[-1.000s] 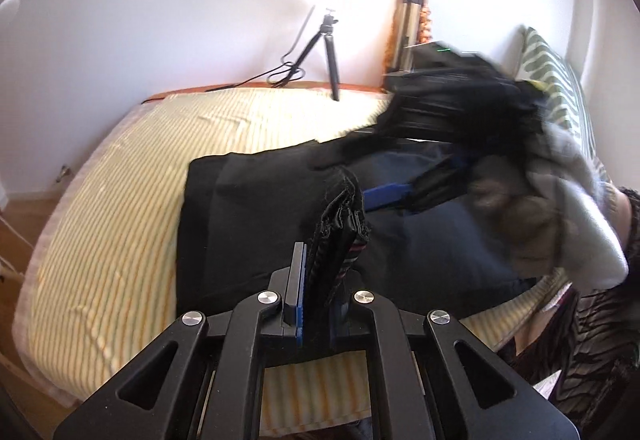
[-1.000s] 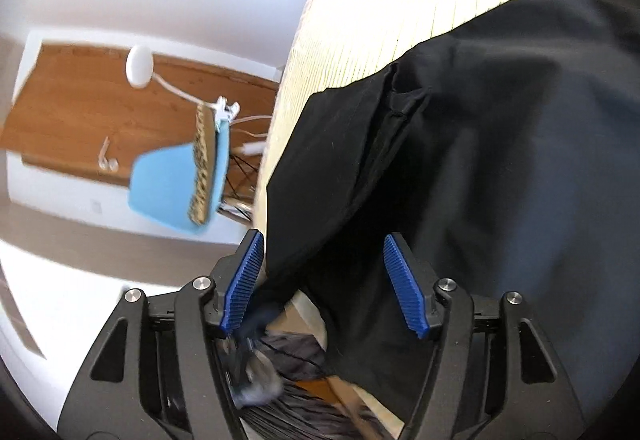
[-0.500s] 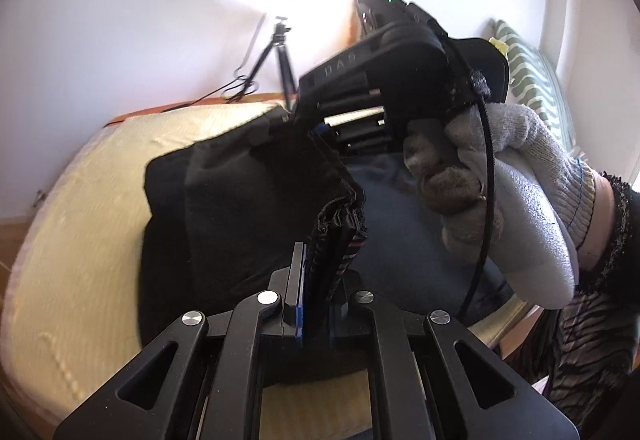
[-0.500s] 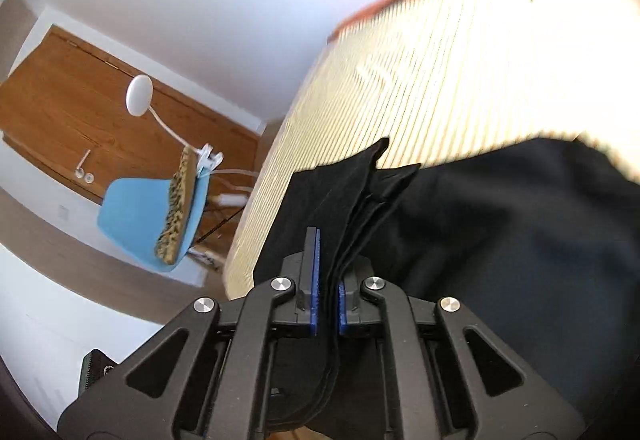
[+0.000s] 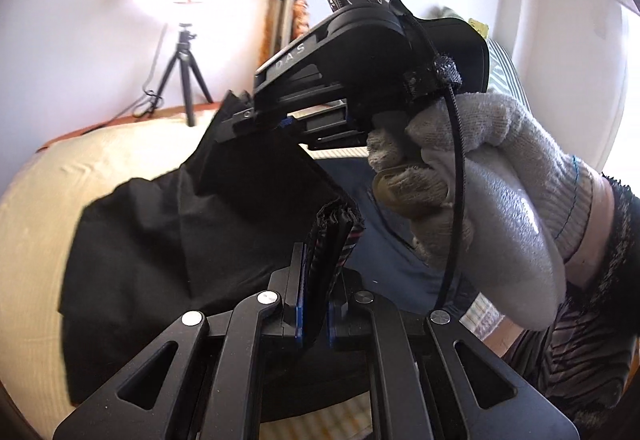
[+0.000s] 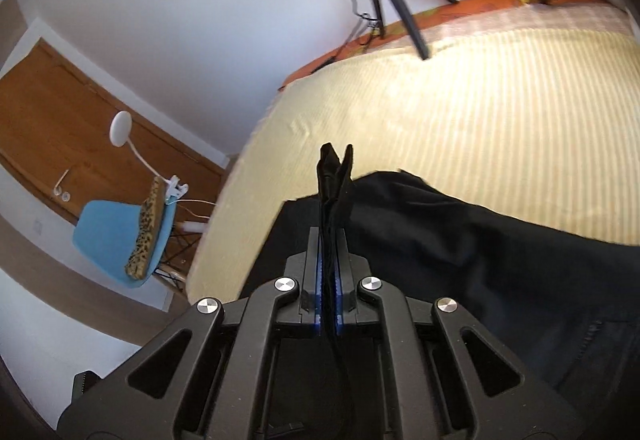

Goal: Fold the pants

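Note:
Black pants [image 5: 168,240] lie on a yellow striped bed [image 5: 40,200]. My left gripper [image 5: 316,304] is shut on the bunched waistband edge of the pants near the front of the bed. My right gripper [image 6: 329,280] is shut on another black edge of the pants [image 6: 460,240] and holds it lifted above the bed [image 6: 480,100]. In the left wrist view the right gripper [image 5: 256,118] shows in a grey-gloved hand [image 5: 480,180], raised with cloth hanging from it.
A tripod with a ring light [image 5: 184,52] stands at the far edge of the bed by the white wall. A blue chair [image 6: 120,236] and a wooden door [image 6: 48,120] are left of the bed. A striped pillow [image 5: 504,68] lies at the right.
My right gripper closed on an edge of the pants and lifted it up and toward the far side. The left gripper stayed shut on the waistband and rose slightly.

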